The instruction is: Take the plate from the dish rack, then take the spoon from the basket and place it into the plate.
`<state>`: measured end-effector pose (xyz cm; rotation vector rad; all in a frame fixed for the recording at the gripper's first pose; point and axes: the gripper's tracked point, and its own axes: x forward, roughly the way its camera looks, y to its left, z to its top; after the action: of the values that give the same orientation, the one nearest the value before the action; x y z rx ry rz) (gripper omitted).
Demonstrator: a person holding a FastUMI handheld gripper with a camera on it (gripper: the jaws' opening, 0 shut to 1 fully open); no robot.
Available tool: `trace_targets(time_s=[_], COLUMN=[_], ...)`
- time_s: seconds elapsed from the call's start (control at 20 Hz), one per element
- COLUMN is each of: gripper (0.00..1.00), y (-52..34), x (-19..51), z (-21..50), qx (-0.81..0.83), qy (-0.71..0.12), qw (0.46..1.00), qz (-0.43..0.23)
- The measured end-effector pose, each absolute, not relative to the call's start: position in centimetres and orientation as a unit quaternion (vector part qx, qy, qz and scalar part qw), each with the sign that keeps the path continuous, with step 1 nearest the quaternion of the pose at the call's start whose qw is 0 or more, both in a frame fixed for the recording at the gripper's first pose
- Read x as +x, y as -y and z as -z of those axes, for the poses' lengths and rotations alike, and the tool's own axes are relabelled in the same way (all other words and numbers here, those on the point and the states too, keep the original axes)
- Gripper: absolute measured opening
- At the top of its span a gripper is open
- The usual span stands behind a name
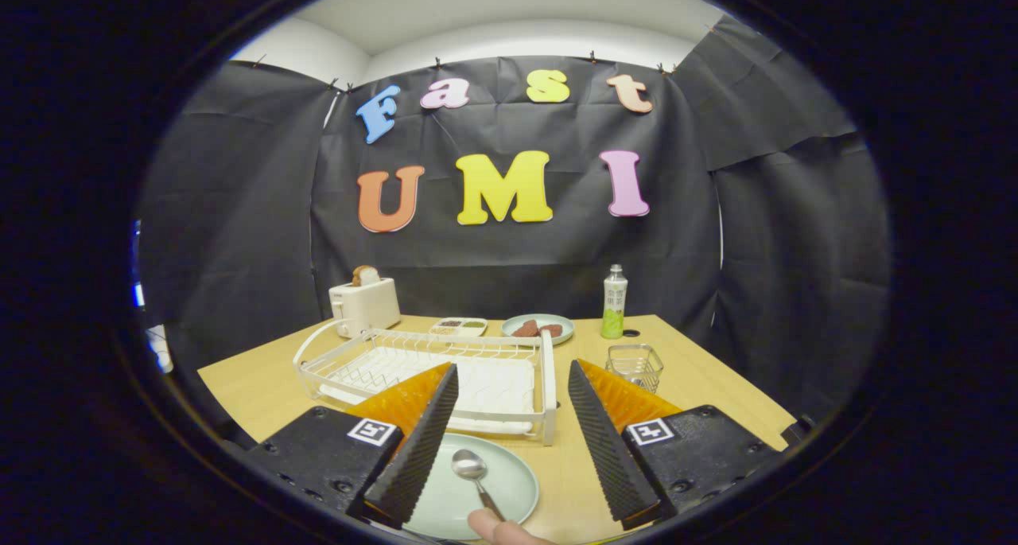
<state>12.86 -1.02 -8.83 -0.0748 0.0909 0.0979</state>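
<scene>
A pale green plate [501, 481] lies flat on the wooden table, just below and between my fingers. A metal spoon [471, 467] rests in it, bowl pointing away, handle toward a person's fingertip [497, 527] at the near rim. My gripper [509, 418] hangs above the plate, open, with nothing between its ridged black fingers [421, 441]. Beyond the fingers stands the white dish rack [445, 362], holding no dishes. The small wire basket [634, 364] sits to the right of the rack, beyond my right finger.
At the back of the table [254, 386] stand a white toaster [364, 305] with bread in it, a small divided dish [460, 326], a plate of dark red food [538, 327] and a green-labelled bottle [613, 301]. Black cloth walls close in the table.
</scene>
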Motion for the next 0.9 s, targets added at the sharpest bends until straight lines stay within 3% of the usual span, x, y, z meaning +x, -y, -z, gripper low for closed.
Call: trace_targets(time_s=[0.15, 0.45, 0.9], gripper=[0.98, 0.99, 1.0], y=[2.6, 5.7, 8.2], x=[11.1, 9.1, 8.2], z=[7.2, 5.1, 5.6], qx=[-0.02, -0.005, -0.016], qy=[-0.028, 0.004, -0.028], qw=[0.999, 1.0, 0.999], qz=[-0.03, 0.004, 0.032])
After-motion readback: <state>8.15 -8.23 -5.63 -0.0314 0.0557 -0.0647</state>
